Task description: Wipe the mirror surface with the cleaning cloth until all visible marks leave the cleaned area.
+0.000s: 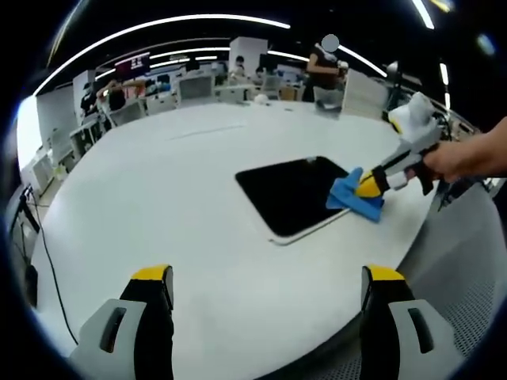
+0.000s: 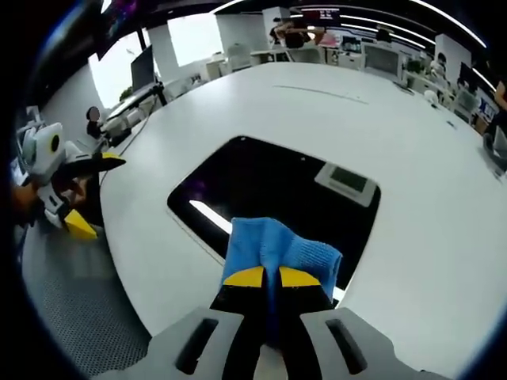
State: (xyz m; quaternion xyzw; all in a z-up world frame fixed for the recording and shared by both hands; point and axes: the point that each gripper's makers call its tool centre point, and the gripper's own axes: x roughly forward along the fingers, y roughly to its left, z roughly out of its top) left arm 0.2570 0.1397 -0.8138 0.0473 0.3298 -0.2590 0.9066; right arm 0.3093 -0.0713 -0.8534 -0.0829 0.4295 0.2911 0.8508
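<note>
Blue folded microfibre cloth (image 2: 279,252) is pinched tight in the right gripper (image 2: 269,277), pressed on the near edge of the dark rectangular mirror (image 2: 273,186) lying flat on the white tabletop (image 1: 182,206). The left gripper (image 1: 268,286) hovers off the mirror, jaws wide apart and empty. No marks are discernible on the glass; wiping looks barely begun, most of the mirror still ahead.

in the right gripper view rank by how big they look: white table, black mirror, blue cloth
1. Round white table, largest.
2. Black rectangular mirror.
3. Blue cleaning cloth, smallest, though it sits nearest the camera, clamped in the right hand-held gripper, so it looks bigger than it is.
</note>
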